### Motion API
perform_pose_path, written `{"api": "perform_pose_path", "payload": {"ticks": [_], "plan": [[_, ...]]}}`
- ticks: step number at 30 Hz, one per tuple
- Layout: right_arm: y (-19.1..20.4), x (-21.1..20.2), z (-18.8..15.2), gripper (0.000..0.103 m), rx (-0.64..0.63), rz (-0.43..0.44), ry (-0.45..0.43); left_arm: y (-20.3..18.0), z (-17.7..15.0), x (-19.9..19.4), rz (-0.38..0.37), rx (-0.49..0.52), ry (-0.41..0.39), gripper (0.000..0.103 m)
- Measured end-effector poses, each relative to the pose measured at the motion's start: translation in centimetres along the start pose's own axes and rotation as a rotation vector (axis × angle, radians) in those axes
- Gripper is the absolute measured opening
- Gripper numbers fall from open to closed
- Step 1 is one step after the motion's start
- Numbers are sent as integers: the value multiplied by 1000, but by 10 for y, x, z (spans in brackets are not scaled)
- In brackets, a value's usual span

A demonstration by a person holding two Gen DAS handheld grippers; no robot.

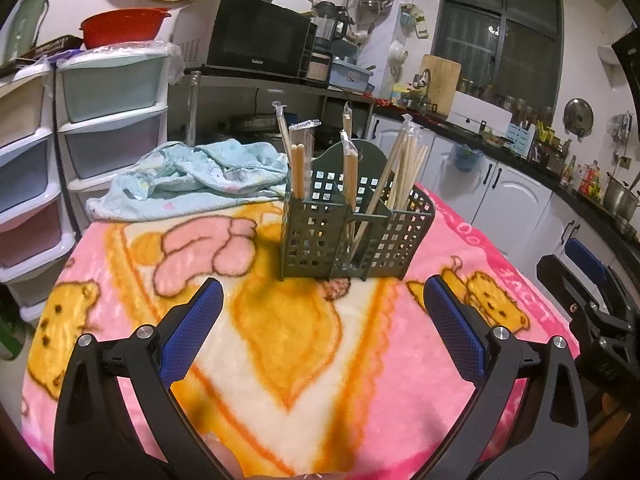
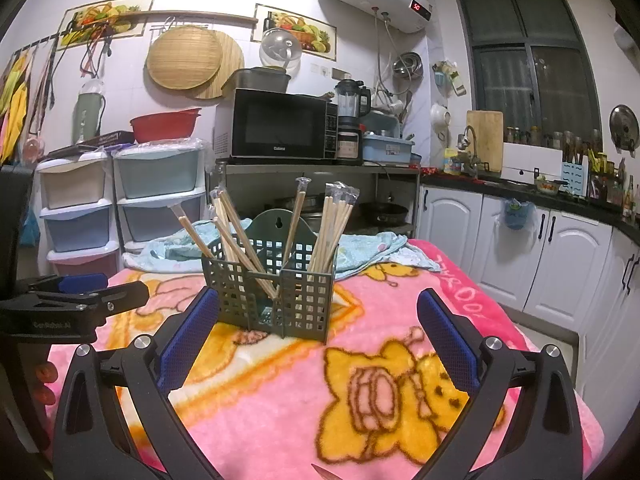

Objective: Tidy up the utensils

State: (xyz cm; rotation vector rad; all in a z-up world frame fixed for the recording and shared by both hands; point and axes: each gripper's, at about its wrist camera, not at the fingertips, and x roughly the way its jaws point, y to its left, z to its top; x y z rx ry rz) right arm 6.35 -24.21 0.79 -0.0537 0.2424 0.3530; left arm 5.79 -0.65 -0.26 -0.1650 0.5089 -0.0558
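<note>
A green slotted utensil caddy [image 1: 356,228] stands upright on the pink cartoon blanket [image 1: 288,360]; it also shows in the right wrist view [image 2: 272,292]. Wrapped wooden chopsticks [image 1: 400,164] stand in its compartments, some leaning, and they show in the right wrist view [image 2: 332,228] too. My left gripper [image 1: 322,300] is open and empty, just in front of the caddy. My right gripper [image 2: 318,312] is open and empty, its fingers flanking the caddy's front. The right gripper also shows at the right edge of the left wrist view [image 1: 588,296], and the left gripper at the left of the right wrist view [image 2: 76,296].
A crumpled light blue towel [image 1: 188,176] lies behind the caddy. Plastic drawer units [image 2: 116,204] stand at the left, a metal shelf with a microwave [image 2: 280,128] behind. White cabinets and a cluttered counter [image 2: 540,232] run along the right.
</note>
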Motion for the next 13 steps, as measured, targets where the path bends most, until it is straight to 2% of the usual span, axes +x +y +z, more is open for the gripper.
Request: {"api": "perform_pose_path", "payload": {"ticks": [8,11,13], "plan": [[-3,0,1,96,5,-7,2,4,1,6,9,-16,17,92],[-20,5,4,96,39,-37,20,22,6,24,65,-29,72,92],[-41,22,4,96,53,-75,104,42,13,39,121,-49,114,92]]}}
